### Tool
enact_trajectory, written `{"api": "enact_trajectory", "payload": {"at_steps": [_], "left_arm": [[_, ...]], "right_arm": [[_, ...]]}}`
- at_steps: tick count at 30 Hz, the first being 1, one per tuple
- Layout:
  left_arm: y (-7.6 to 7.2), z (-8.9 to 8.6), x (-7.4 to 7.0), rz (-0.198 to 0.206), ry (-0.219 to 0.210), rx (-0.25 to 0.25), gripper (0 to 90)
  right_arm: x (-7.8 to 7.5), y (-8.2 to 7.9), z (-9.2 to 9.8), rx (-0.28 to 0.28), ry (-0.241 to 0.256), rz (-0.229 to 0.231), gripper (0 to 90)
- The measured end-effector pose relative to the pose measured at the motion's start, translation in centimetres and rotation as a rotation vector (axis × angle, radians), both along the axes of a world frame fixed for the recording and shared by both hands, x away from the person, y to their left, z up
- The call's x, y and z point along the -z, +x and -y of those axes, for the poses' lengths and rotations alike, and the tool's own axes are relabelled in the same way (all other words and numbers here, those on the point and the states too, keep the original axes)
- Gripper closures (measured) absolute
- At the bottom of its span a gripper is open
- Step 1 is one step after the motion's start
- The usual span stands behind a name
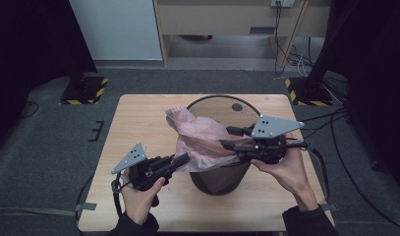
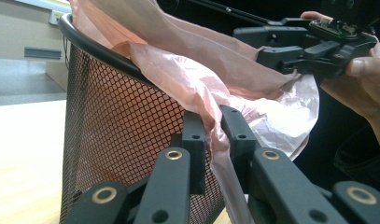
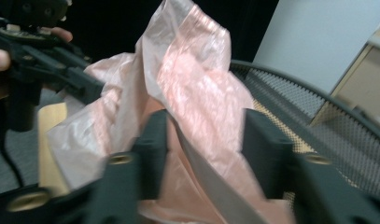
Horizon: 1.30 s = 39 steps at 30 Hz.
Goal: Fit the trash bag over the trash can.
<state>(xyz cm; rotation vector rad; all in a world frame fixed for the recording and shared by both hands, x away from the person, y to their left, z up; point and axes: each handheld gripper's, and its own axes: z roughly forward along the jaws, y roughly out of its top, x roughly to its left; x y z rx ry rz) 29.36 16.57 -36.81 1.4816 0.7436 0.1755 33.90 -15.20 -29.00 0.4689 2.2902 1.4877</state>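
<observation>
A black mesh bin [image 1: 219,179] stands on the wooden table [image 1: 138,123], with a pink plastic bag [image 1: 202,132] draped into its mouth and over its near rim. My left gripper [image 1: 182,159] is at the bin's near-left side, shut on the bag's edge. In the left gripper view its jaws [image 2: 216,135] pinch the bag [image 2: 225,60] against the mesh bin [image 2: 117,116]. My right gripper [image 1: 229,137] reaches over the rim from the right, open. Its jaws [image 3: 206,140] stand wide apart around a fold of the bag [image 3: 192,60], beside the bin's rim [image 3: 295,84].
Yellow-and-black striped stand bases [image 1: 84,91] [image 1: 303,91] sit on the grey carpet behind the table's back corners. Cables [image 1: 335,128] trail off the table's right side. A wooden cabinet [image 1: 237,19] stands farther back.
</observation>
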Motion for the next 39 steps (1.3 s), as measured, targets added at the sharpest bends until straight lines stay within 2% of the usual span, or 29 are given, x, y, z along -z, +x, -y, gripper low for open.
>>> {"api": "enact_trajectory", "payload": {"at_steps": [2,3,6,11,14,17,22,24,26,27,29,36,39], "left_arm": [[0.0,-0.1,0.0,-0.004,-0.003,0.001,81.5],[0.0,-0.1,0.0,-0.005,-0.006,0.003,83.0],[0.1,-0.5,-0.1,-0.006,-0.014,0.005,85.2],[0.3,-1.5,-0.4,-0.018,-0.031,-0.008,87.8],[0.4,-2.2,-0.4,-0.028,-0.039,-0.026,88.0],[0.6,-2.9,-0.4,-0.039,-0.064,-0.04,88.0],[0.9,-3.2,-0.3,-0.049,-0.09,-0.048,87.8],[0.8,-3.2,-0.4,-0.05,-0.084,-0.054,86.6],[0.8,-3.4,-0.6,-0.048,-0.086,-0.09,77.3],[0.8,-3.6,-0.8,-0.041,-0.09,-0.102,69.8],[0.6,-3.9,-1.6,-0.009,-0.086,-0.127,63.9],[-0.6,-3.8,-5.7,0.121,-0.039,-0.181,53.8],[-0.7,-3.0,-7.2,0.156,-0.029,-0.17,52.2]], "right_arm": [[-0.2,-0.1,0.2,-0.005,0.003,-0.034,78.2],[-0.4,-0.1,0.5,0.007,0.006,-0.043,89.5],[-0.7,0.0,0.8,0.026,0.029,-0.051,90.0],[-1.3,1.1,2.7,0.165,0.18,-0.068,90.0],[-1.2,2.0,4.4,0.262,0.239,-0.064,90.0],[-0.8,2.6,5.9,0.325,0.289,-0.075,90.0],[0.6,2.9,7.1,0.38,0.327,-0.082,90.0],[1.1,2.7,7.3,0.393,0.349,-0.086,90.0],[1.3,2.5,7.3,0.386,0.351,-0.082,90.0],[1.4,2.4,7.3,0.385,0.35,-0.079,90.0],[1.4,2.2,7.3,0.38,0.351,-0.079,90.0],[1.4,1.9,7.1,0.372,0.357,-0.076,90.0],[1.4,1.7,6.9,0.37,0.358,-0.075,90.0]]}}
